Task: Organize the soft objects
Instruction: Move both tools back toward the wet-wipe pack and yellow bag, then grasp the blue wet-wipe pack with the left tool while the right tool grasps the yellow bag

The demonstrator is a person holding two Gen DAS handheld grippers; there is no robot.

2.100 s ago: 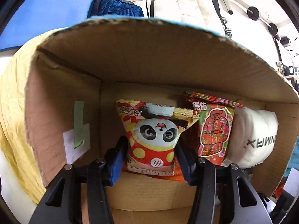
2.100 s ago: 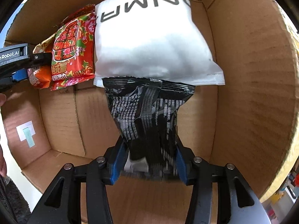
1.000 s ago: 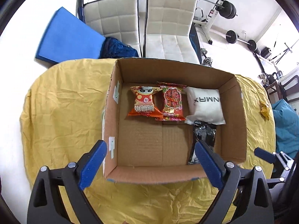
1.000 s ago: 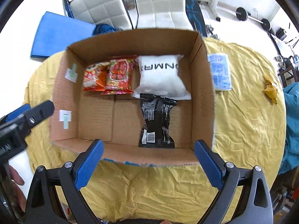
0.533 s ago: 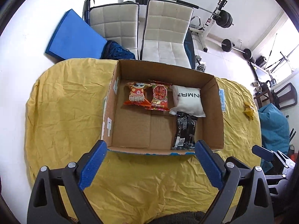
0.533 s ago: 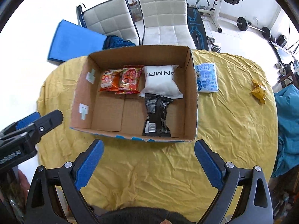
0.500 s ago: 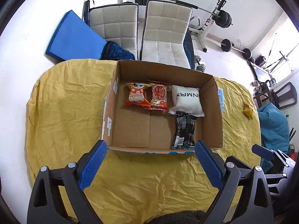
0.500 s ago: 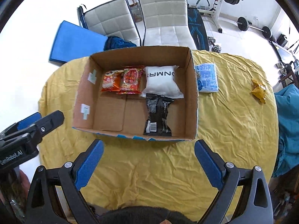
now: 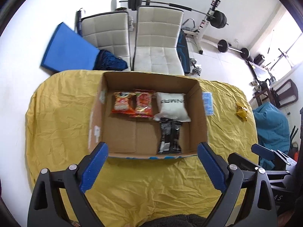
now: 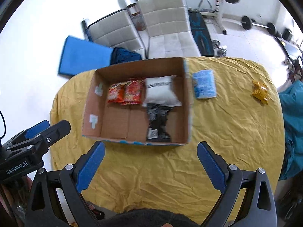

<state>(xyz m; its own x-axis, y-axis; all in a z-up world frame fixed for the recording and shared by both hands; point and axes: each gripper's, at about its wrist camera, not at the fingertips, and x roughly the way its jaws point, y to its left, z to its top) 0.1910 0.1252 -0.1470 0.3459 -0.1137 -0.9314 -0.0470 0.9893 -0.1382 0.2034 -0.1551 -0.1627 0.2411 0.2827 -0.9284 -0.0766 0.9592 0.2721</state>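
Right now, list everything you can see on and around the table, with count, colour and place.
cardboard box: 1, brown, on the cloth
snack packets: 2, red-orange, box's far left
white pack: 1, box's far right
black packet: 1, in front of the white pack
blue packet: 1, on cloth right of box
yellow wrapper: 1, cloth's far right
tablecloth: 1, yellow
chairs: 2, white, behind table
left hand-held gripper: open, empty
right hand-held gripper: open, empty
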